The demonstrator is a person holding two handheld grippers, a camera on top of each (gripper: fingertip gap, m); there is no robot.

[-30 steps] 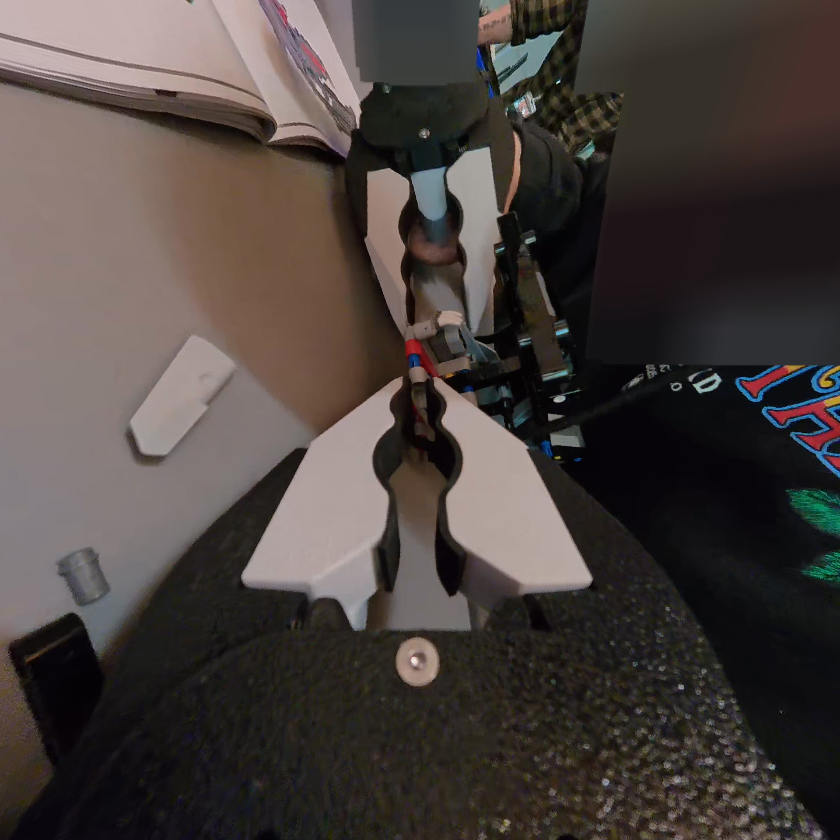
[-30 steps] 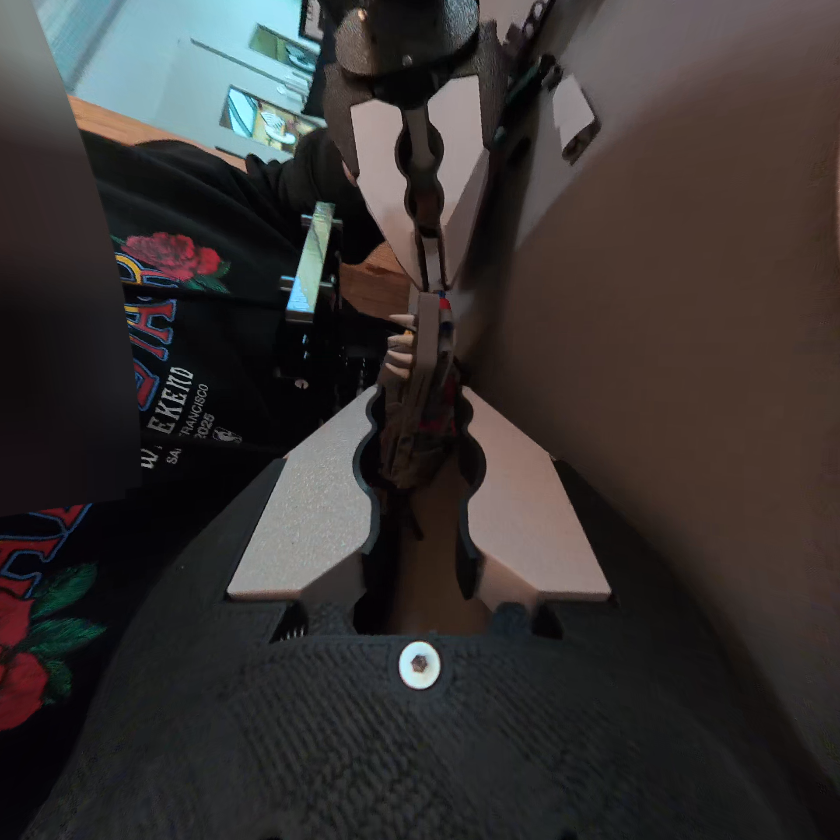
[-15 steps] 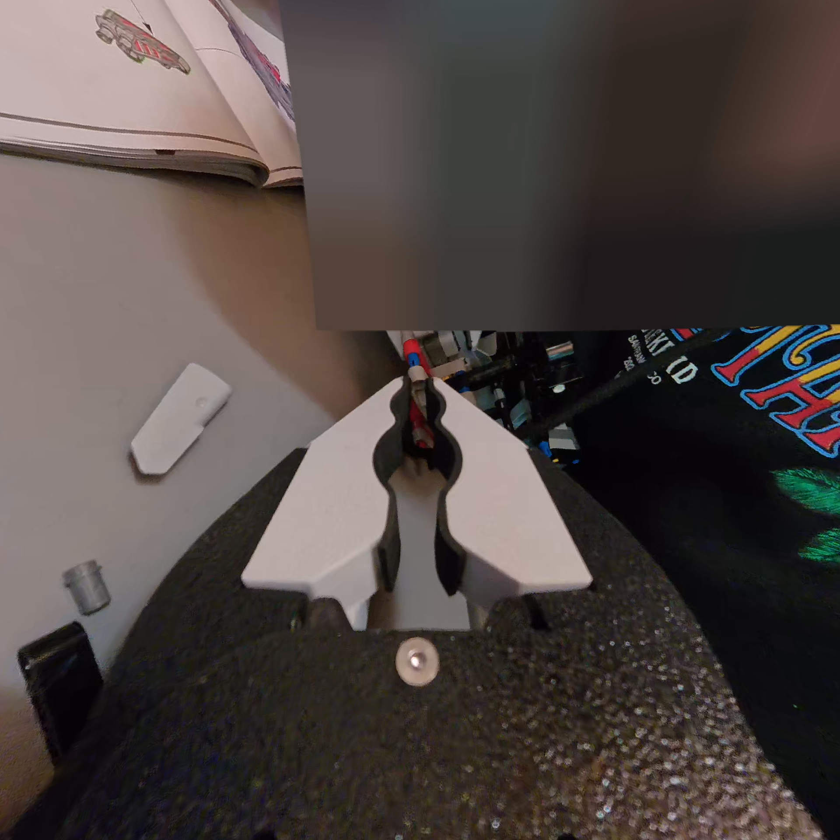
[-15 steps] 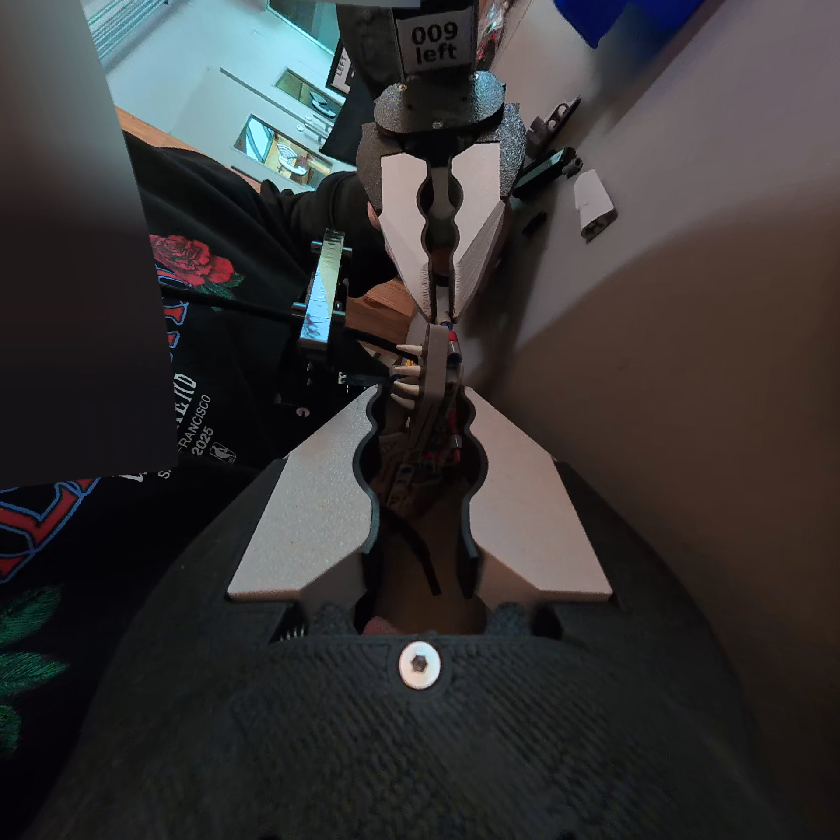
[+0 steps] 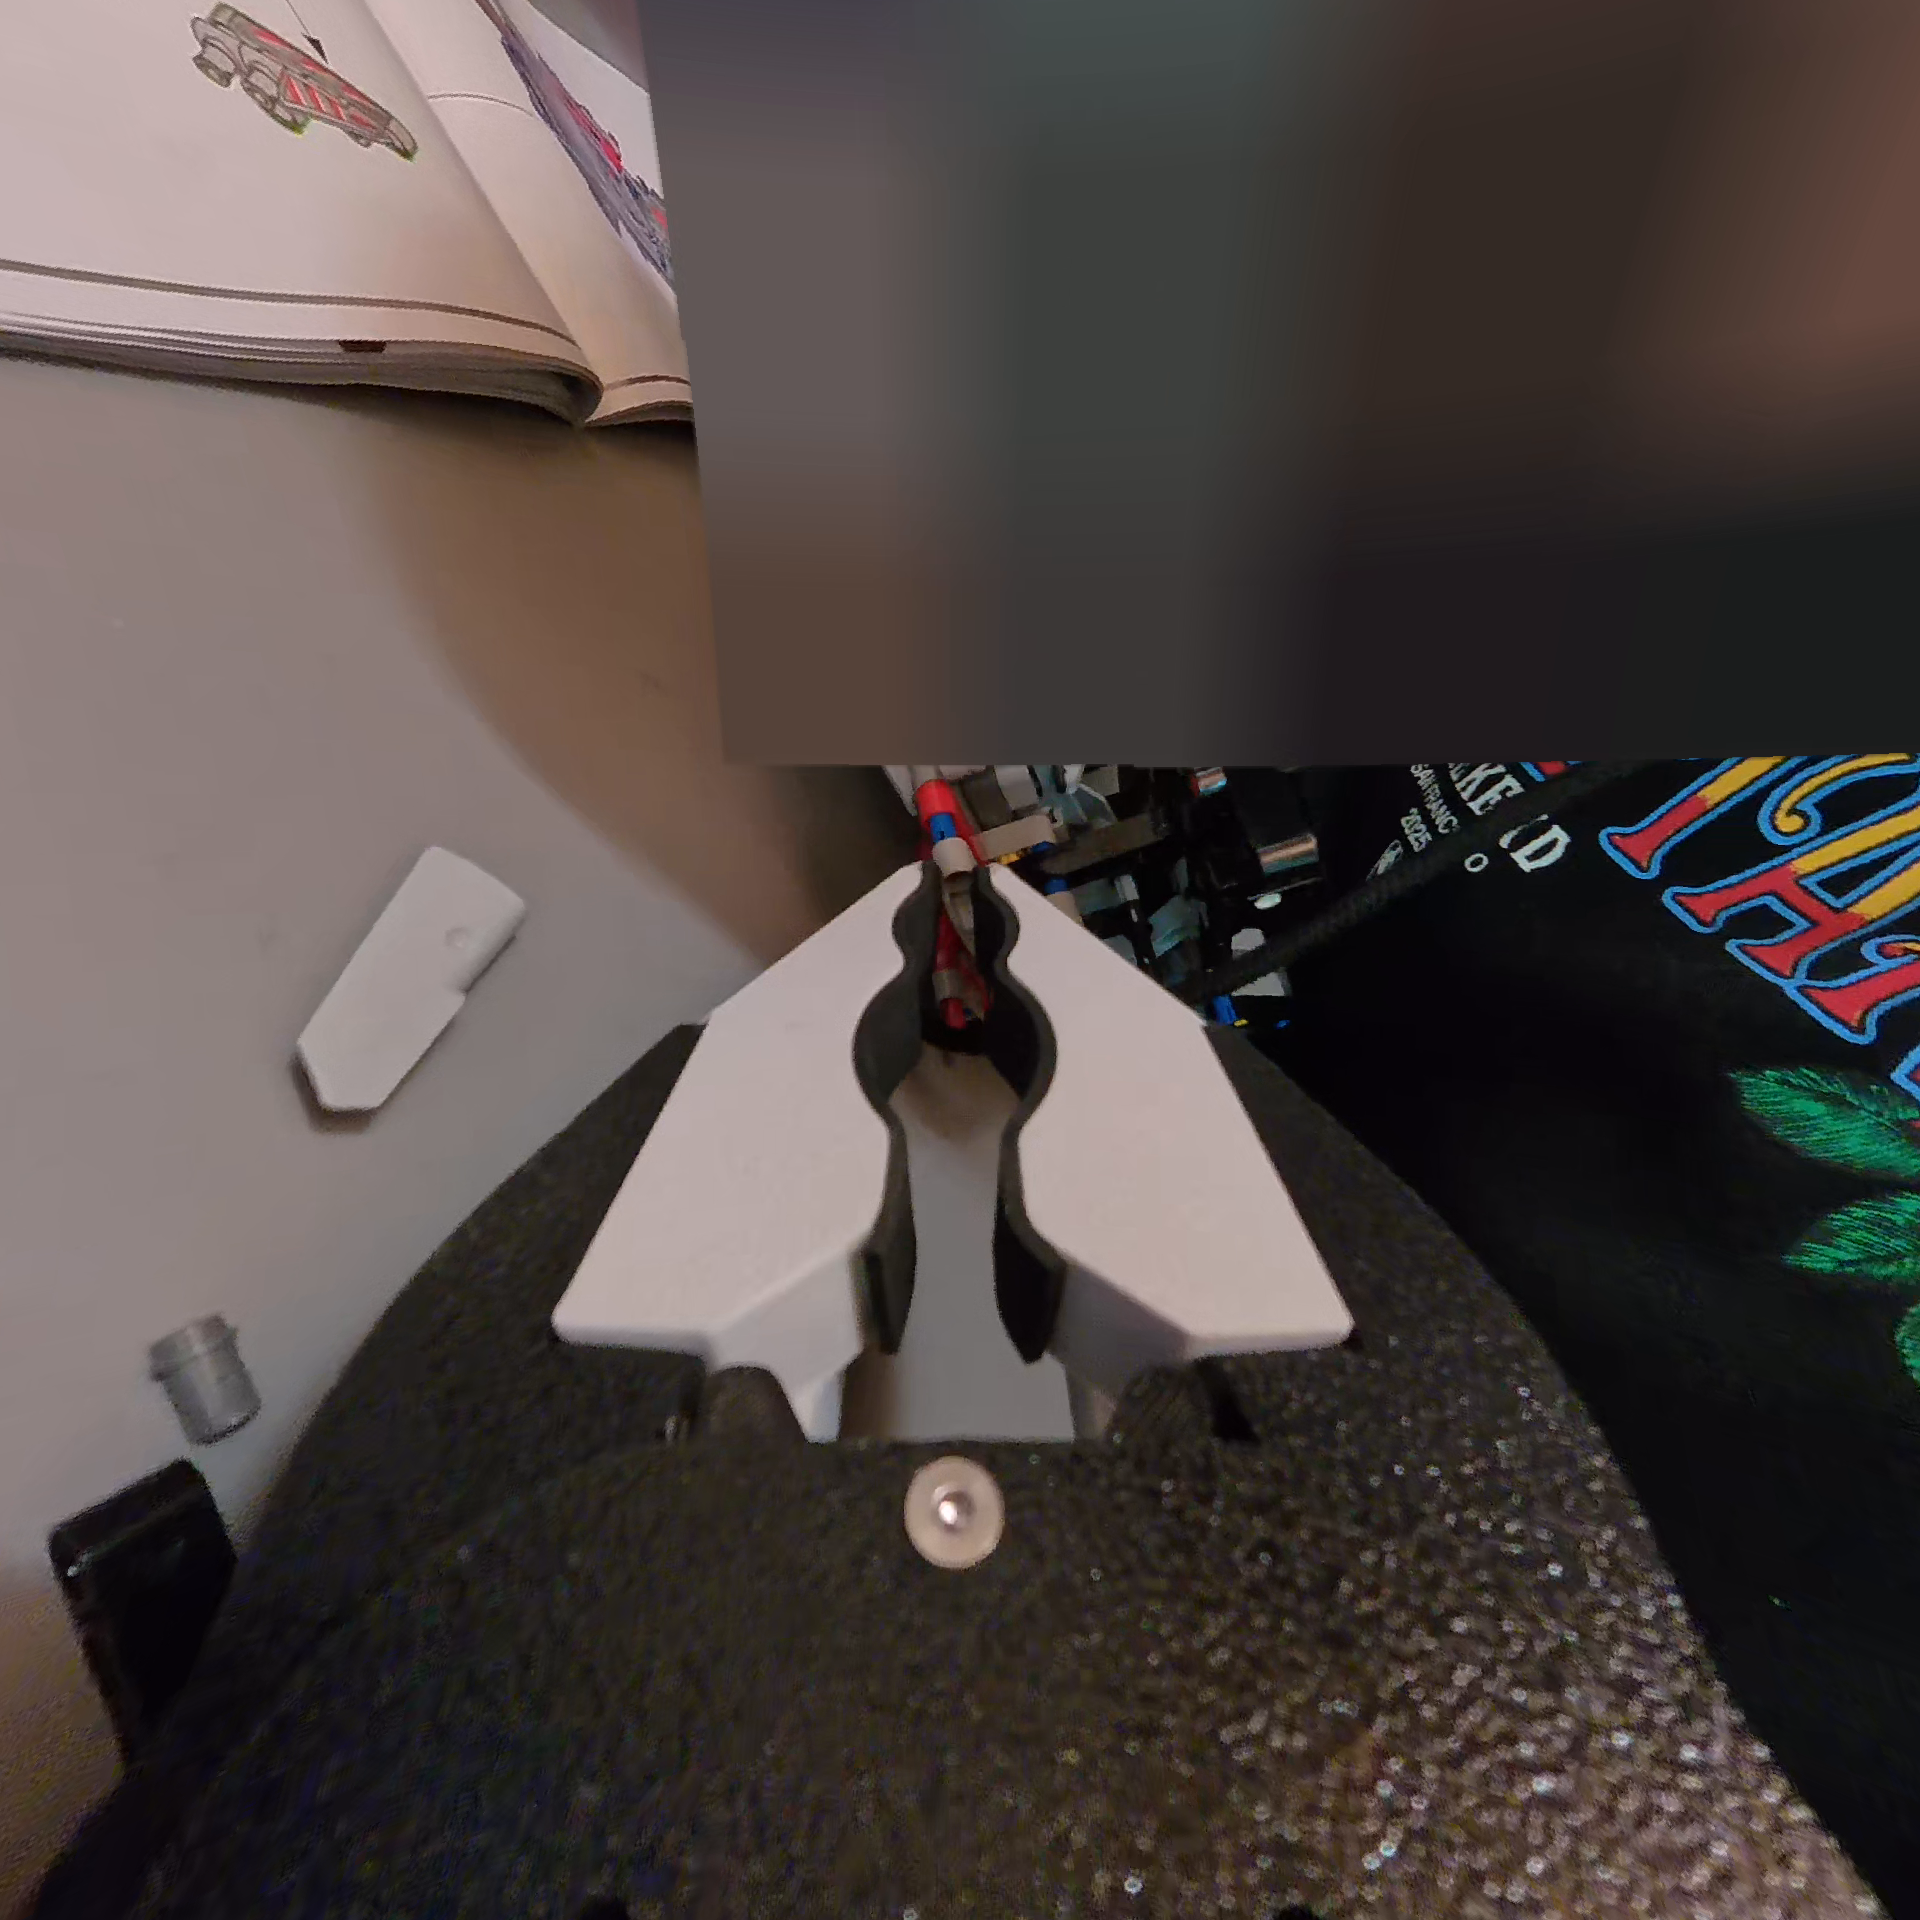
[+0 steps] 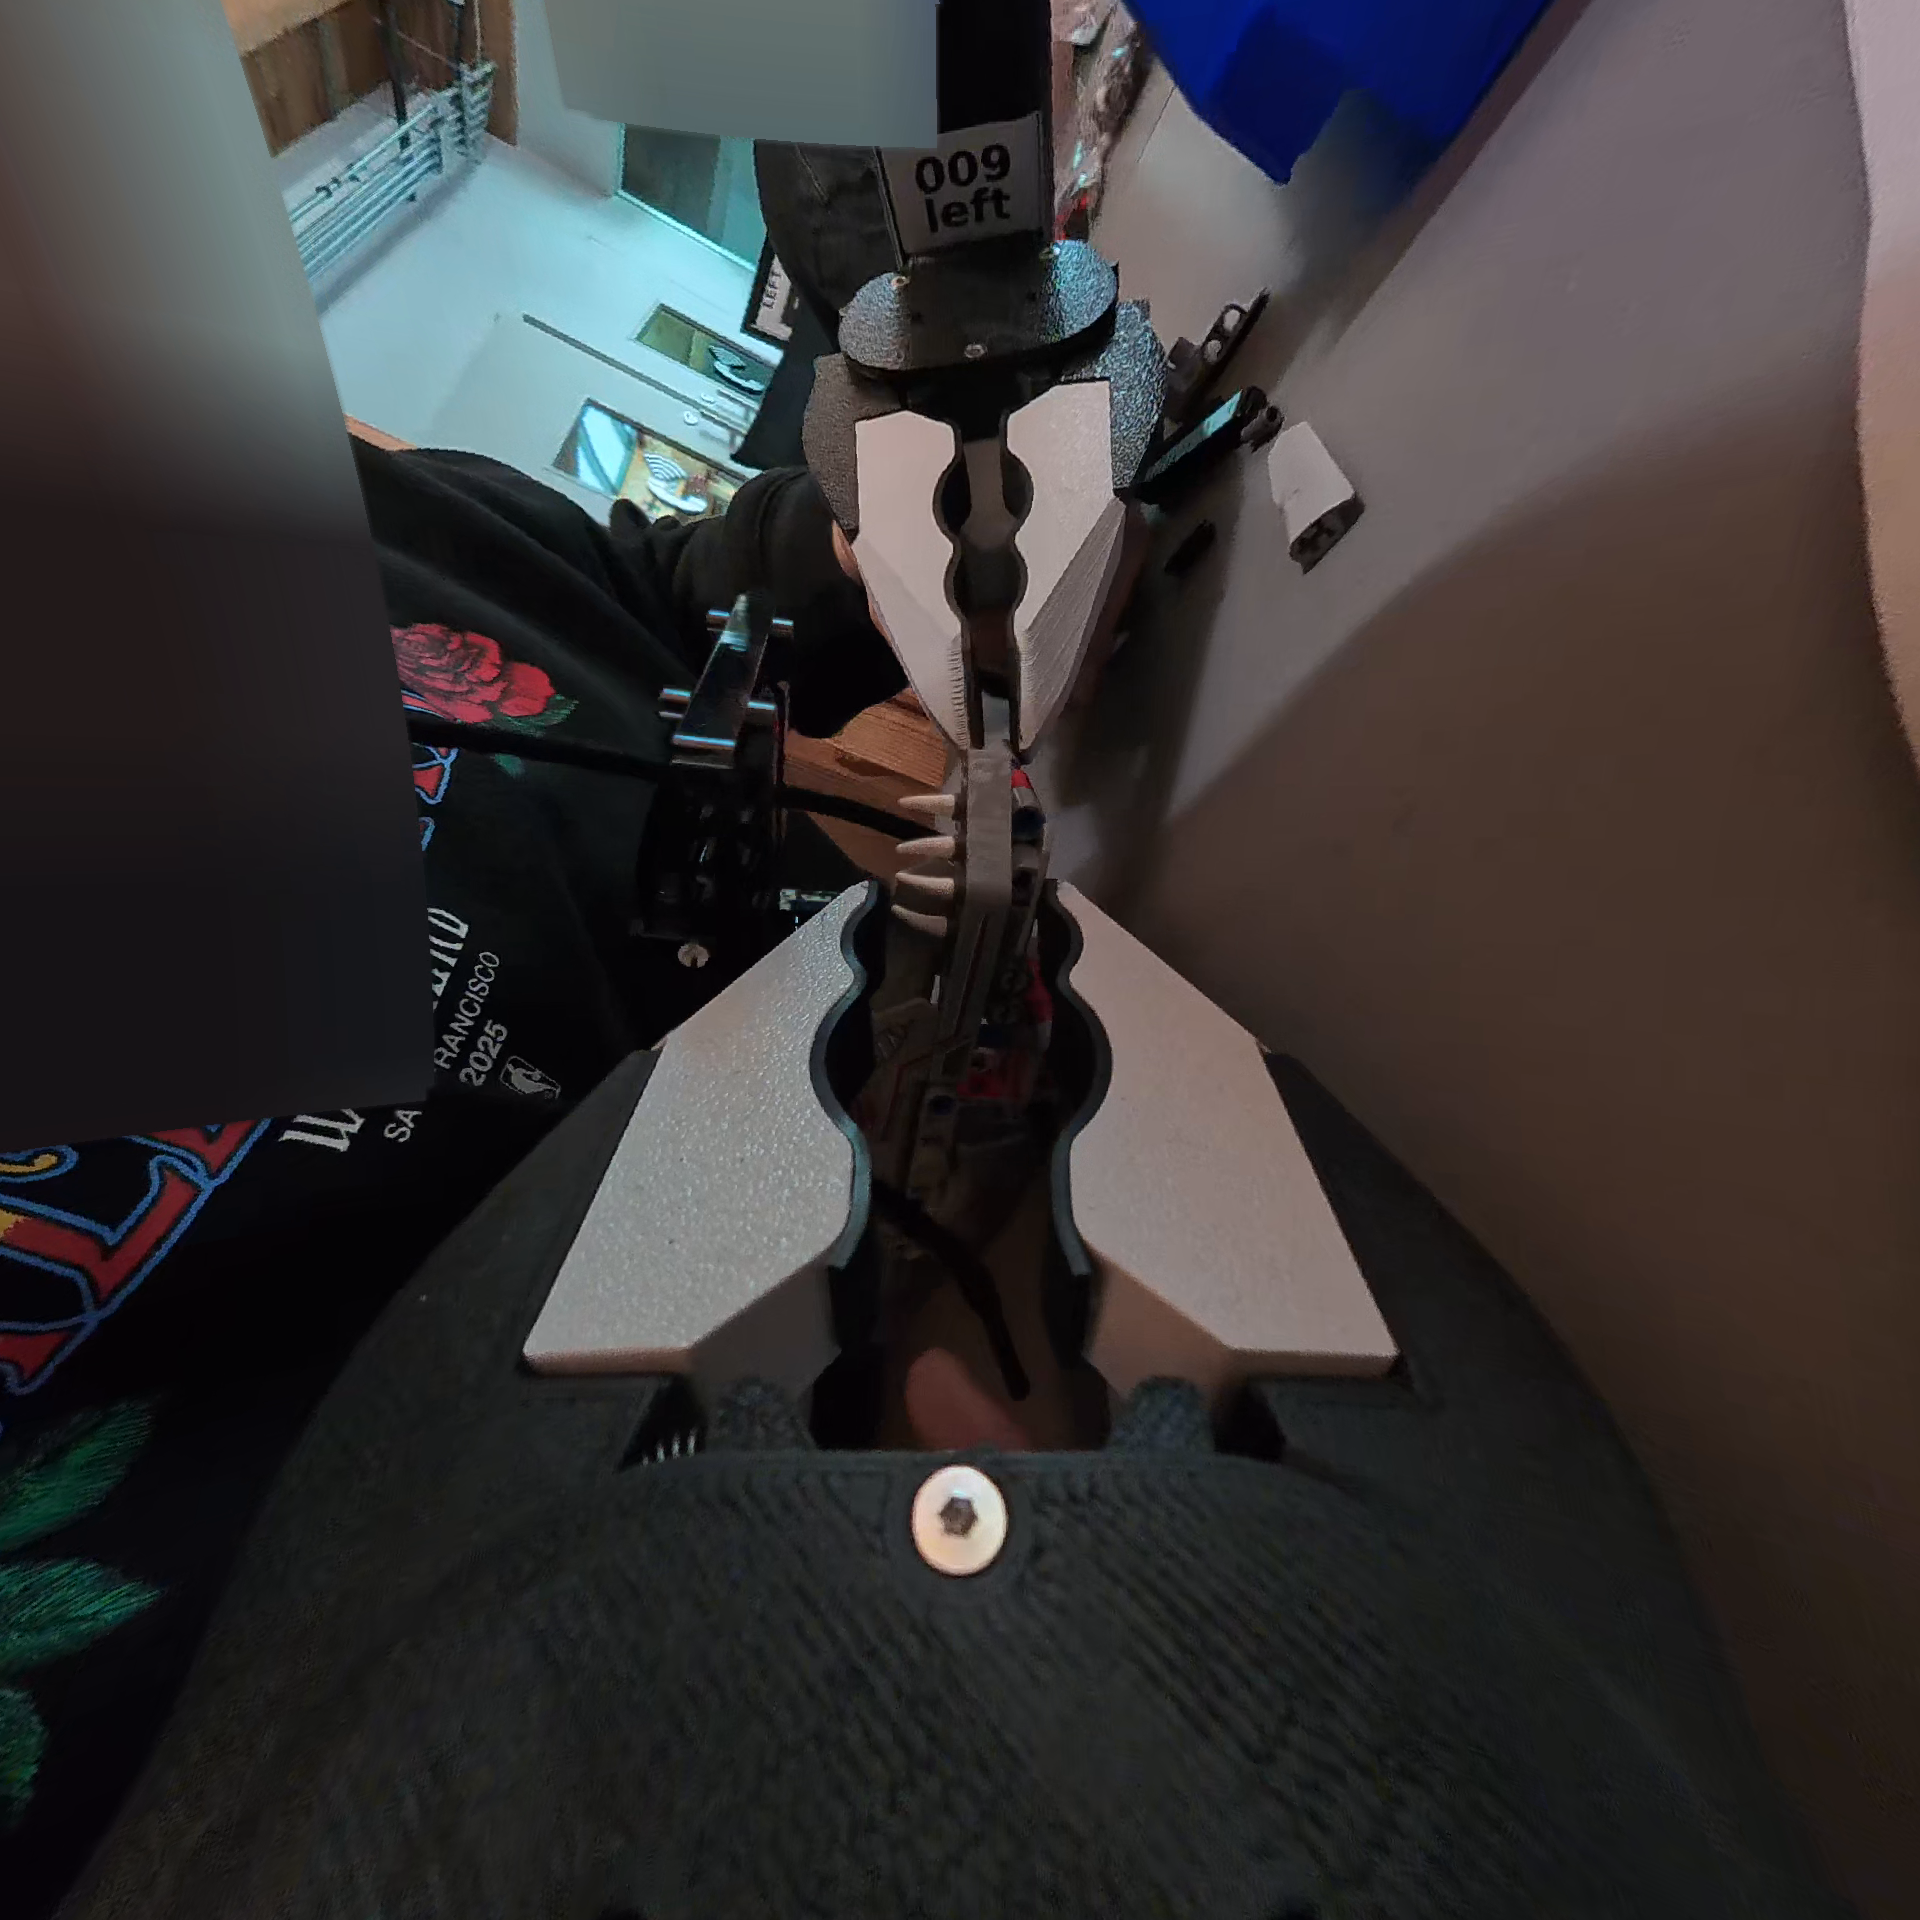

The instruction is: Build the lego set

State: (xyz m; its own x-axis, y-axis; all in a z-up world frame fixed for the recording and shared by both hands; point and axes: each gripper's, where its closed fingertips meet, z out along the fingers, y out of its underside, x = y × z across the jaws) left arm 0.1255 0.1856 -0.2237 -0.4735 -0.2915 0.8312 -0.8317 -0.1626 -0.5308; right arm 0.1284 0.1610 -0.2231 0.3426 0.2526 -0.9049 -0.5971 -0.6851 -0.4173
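Gripping: left gripper (image 5: 954, 883) clamped on one end of the lego assembly (image 5: 961, 914), white fingers (image 5: 790, 1101) pressed together around red, tan and blue pieces at the tips, centre of the left wrist view.
Right gripper (image 6: 961, 914): closed on the other end of the same lego assembly (image 6: 982, 904), grey fingers (image 6: 727, 1143) set further apart around its thicker body, centre of the right wrist view.
Lego assembly: held in the air between both grippers, off the surface; grey beam with pale pointed teeth along its left side, red and blue pieces behind, a thin black cord hanging at the lower end.
Left gripper as seen from the right: upper centre of the frame (image 6: 987, 727), tips pinched on the top of the assembly, a white label on its black body.
Surface (image 5: 312, 675): grey, filling the left of the left wrist view and the right of the right wrist view.
Loose parts on surface: white angled panel (image 5: 410, 977) at mid left; small grey cylinder (image 5: 205, 1377) at lower left; black piece (image 5: 135, 1579) at the lower left edge.
Instruction booklet (image 5: 260, 208): open, upper left, lying on the surface.
Containers: blue bin (image 6: 1340, 73) at the upper right edge, blurred, contents impossible to tell.
Person: black printed sweatshirt (image 5: 1662, 1039) filling the right of the left wrist view.
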